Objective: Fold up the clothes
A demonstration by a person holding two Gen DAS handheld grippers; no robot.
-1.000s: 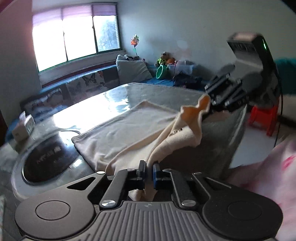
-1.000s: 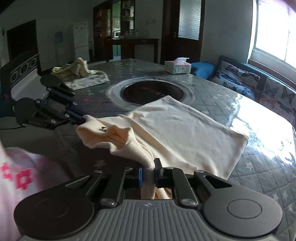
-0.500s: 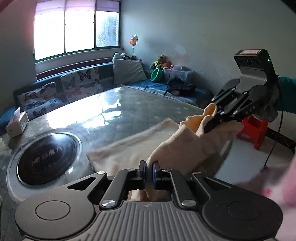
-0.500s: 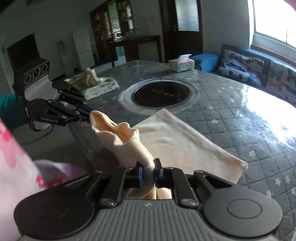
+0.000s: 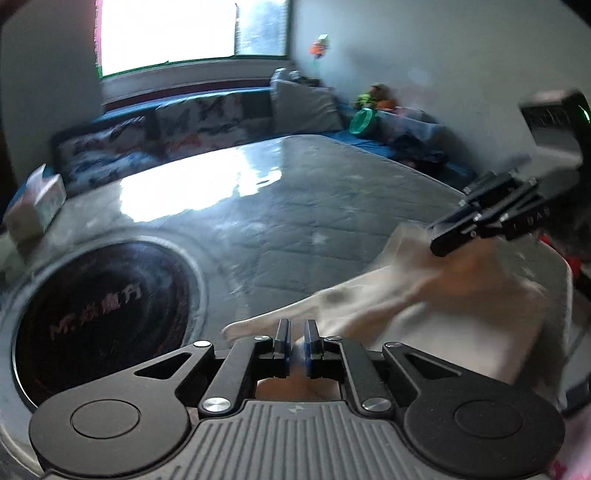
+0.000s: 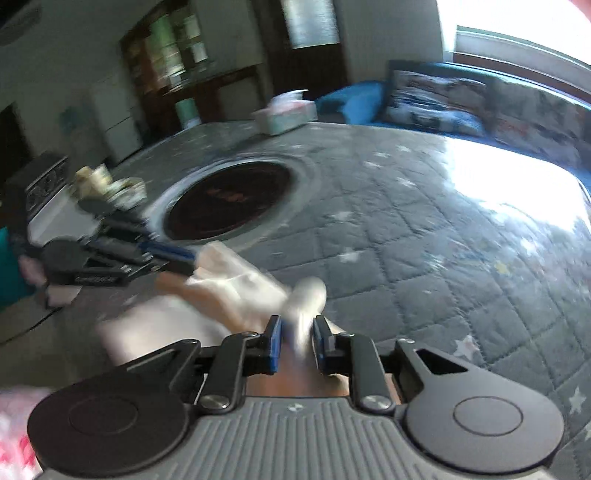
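Fingers of the left gripper [image 5: 295, 341] pinch one edge of the cream cloth [image 5: 424, 295], and the right gripper [image 6: 297, 338] nips another with a slightly wider gap, so the cloth hangs stretched between them above the near edge, likely ready for a fold. Below lies a grey quilted worktop [image 6: 424, 229] with a round black hob [image 6: 229, 201]; a sofa [image 5: 166, 136] sits under a bright window [image 5: 170, 29].

cream garment [image 5: 424, 295]: soft matt cloth, limp. tabletop [image 6: 424, 229]: grey quilted cloth under glossy clear cover, glare at 1 o'clock. round inset plate [image 5: 99, 314]: dark, glossy. left gripper [image 5: 295, 345]: matt black plastic, bright metal rivets.
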